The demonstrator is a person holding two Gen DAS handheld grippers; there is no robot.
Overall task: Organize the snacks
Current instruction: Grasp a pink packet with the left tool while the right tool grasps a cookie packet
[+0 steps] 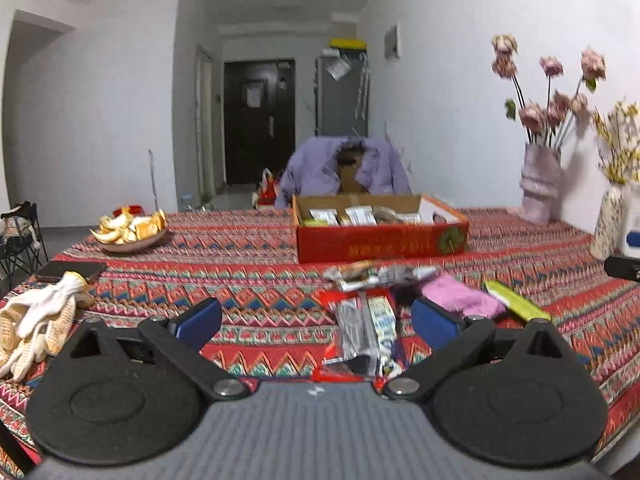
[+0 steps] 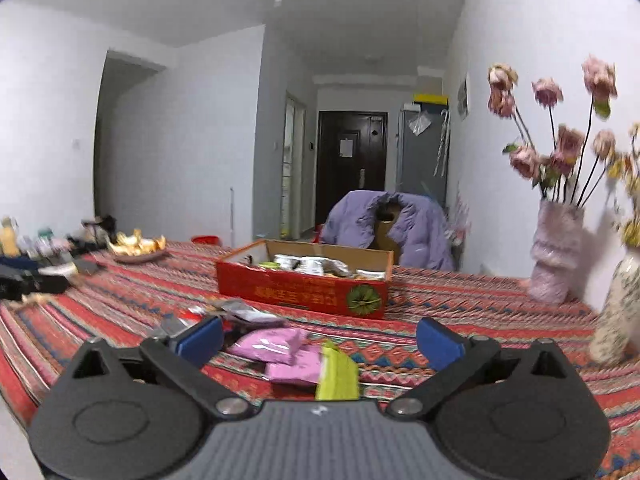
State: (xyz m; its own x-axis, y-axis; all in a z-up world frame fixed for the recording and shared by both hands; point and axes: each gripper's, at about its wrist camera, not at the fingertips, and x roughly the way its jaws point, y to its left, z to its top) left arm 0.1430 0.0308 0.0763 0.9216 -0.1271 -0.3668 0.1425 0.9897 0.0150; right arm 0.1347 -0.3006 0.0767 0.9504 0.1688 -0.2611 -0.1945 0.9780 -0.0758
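Snack packets loose on a patterned table, both claws spread wide and gripping nothing.

The table wears a red zigzag-patterned woven cloth (image 1: 256, 248) in a white-walled room with a dark door (image 1: 259, 120) down the hallway. Far left of the left claw (image 1: 316, 320) lie white knitted work gloves (image 1: 36, 320) and a shallow dish of orange peel (image 1: 130, 230). Between its blue pads, a silver-and-white foil snack packet (image 1: 366, 332) runs lengthwise straight away from the claw. Ahead stands the open red cardboard box (image 1: 380, 240) with packets inside, broadside on. Between the right claw's (image 2: 320, 340) pads, pink plastic snack packets (image 2: 272, 344) lie crosswise; touching them, a lime-green packet (image 2: 338, 376) points away from the claw. Farther right stands a pale pink vase of faded roses (image 2: 554, 252).
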